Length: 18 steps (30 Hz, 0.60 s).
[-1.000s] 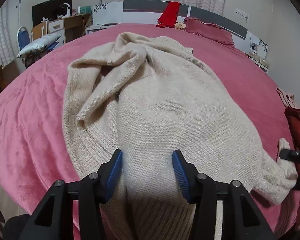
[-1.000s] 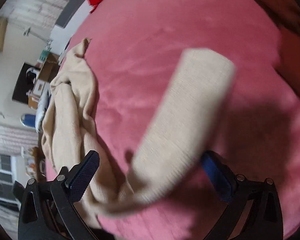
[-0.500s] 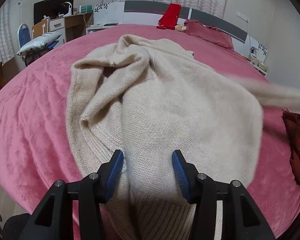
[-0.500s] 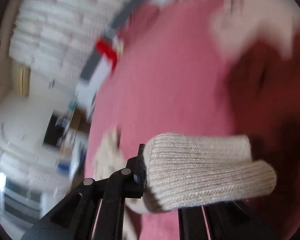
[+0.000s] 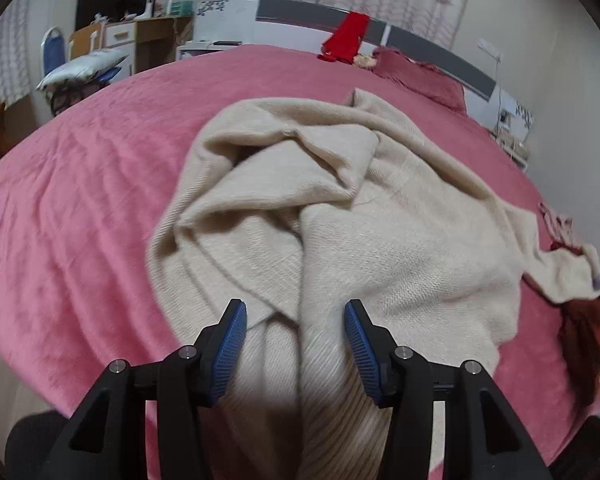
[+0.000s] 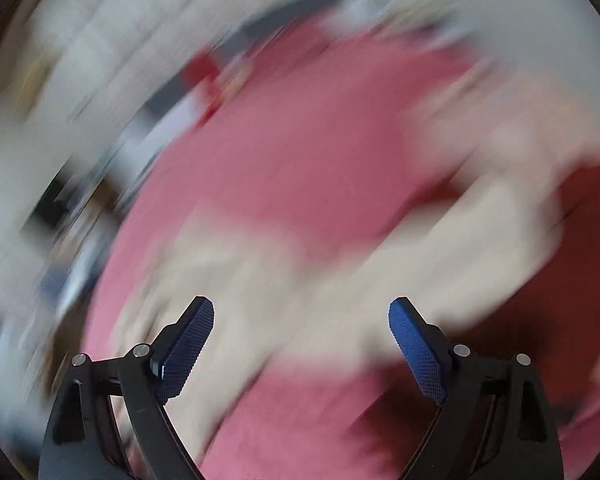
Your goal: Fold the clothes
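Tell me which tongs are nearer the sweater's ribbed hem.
Left. The left tongs straddle the ribbed hem of the beige sweater. The right tongs, opening with nothing between them, sit over the sleeve end, off to the side.

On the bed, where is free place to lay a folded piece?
The pink blanket is bare to the left of the beige sweater, up to the bed's edge. Another bare strip lies beyond it, toward the headboard. The right side is crowded by the sleeve and dark red clothes.
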Each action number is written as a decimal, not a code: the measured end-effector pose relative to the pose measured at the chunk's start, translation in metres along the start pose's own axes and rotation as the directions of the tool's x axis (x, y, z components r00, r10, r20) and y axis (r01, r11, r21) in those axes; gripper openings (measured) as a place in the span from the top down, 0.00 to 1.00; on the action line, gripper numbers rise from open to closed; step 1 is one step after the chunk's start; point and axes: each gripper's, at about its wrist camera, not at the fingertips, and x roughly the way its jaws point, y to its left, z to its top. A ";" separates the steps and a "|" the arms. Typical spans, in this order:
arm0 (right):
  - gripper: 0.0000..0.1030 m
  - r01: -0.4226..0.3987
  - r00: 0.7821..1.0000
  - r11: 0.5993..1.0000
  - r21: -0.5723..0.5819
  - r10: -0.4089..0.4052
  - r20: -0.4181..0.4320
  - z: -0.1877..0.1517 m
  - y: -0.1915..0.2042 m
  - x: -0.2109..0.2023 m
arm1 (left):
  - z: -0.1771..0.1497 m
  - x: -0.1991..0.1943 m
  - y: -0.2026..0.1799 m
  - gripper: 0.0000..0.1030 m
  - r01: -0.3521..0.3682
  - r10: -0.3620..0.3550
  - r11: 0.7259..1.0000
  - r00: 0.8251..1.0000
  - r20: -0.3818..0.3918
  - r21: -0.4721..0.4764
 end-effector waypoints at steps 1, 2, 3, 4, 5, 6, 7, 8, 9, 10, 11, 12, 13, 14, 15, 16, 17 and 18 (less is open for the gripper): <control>0.12 -0.088 0.990 0.996 -0.031 0.084 -0.111 -0.032 0.018 0.026 | -0.001 -0.005 0.005 0.50 0.002 -0.001 1.000 1.000 0.005 -0.017; 0.12 -0.143 0.972 0.989 -0.044 0.132 -0.196 -0.061 0.034 0.051 | -0.004 -0.013 0.012 0.50 0.008 -0.007 0.999 1.000 0.014 -0.047; 0.12 -0.159 0.961 0.987 -0.022 0.149 -0.234 -0.080 0.044 0.074 | -0.006 -0.019 0.018 0.50 0.001 0.000 0.998 1.000 0.024 -0.065; 0.12 -0.174 0.948 0.985 0.000 0.168 -0.272 -0.098 0.054 0.096 | -0.009 -0.025 0.024 0.50 -0.005 0.008 0.996 0.999 0.034 -0.083; 0.12 -0.188 0.933 0.982 0.023 0.186 -0.308 -0.117 0.064 0.119 | -0.012 -0.031 0.030 0.50 -0.011 0.016 0.995 0.999 0.043 -0.101; 0.12 -0.173 0.945 0.983 0.061 0.183 -0.273 -0.123 0.068 0.129 | -0.013 -0.033 0.035 0.50 -0.022 0.027 0.994 0.999 0.047 -0.111; 0.11 -0.159 0.955 0.982 0.098 0.178 -0.237 -0.129 0.071 0.140 | -0.015 -0.036 0.040 0.50 -0.032 0.039 0.992 0.998 0.050 -0.122; 0.04 -0.146 0.964 0.980 0.136 0.171 -0.202 -0.135 0.075 0.150 | -0.017 -0.039 0.047 0.50 -0.040 0.047 0.990 0.998 0.050 -0.135; 0.00 -0.145 0.972 0.981 0.132 0.166 -0.166 -0.139 0.084 0.152 | -0.018 -0.040 0.051 0.50 -0.047 0.055 0.988 0.997 0.051 -0.145; 0.00 -0.145 0.978 0.981 0.129 0.162 -0.131 -0.142 0.093 0.154 | -0.018 -0.041 0.056 0.50 -0.054 0.063 0.986 0.997 0.052 -0.157; 0.02 -0.219 0.965 0.971 0.097 0.230 -0.123 -0.147 0.108 0.159 | -0.018 -0.040 0.059 0.50 -0.059 0.068 0.984 0.996 0.049 -0.166; 0.17 -0.272 0.950 0.959 0.079 0.281 -0.136 -0.151 0.120 0.163 | -0.018 -0.040 0.061 0.50 -0.064 0.073 0.983 0.996 0.046 -0.173; 0.29 -0.286 0.944 0.956 0.065 0.293 -0.152 -0.156 0.130 0.168 | -0.018 -0.040 0.064 0.50 -0.067 0.076 0.981 0.996 0.042 -0.181; 0.52 -0.293 0.927 0.953 0.081 0.303 -0.222 -0.165 0.138 0.185 | -0.018 -0.038 0.065 0.50 -0.064 0.072 0.980 0.997 0.037 -0.188; 0.71 -0.298 0.905 0.950 0.097 0.313 -0.289 -0.173 0.147 0.202 | -0.018 -0.037 0.065 0.50 -0.062 0.069 0.979 0.997 0.032 -0.195; 0.81 -0.299 0.893 0.944 0.139 0.328 -0.307 -0.176 0.146 0.212 | -0.018 -0.036 0.066 0.50 -0.060 0.067 0.978 0.997 0.028 -0.201; 0.89 -0.299 0.882 0.937 0.182 0.344 -0.323 -0.178 0.144 0.221 | -0.018 -0.037 0.064 0.50 -0.064 0.072 0.979 0.997 0.034 -0.194; 0.91 -0.319 0.863 0.915 0.246 0.388 -0.323 -0.176 0.140 0.228 | -0.018 -0.037 0.063 0.50 -0.068 0.076 0.980 0.996 0.040 -0.186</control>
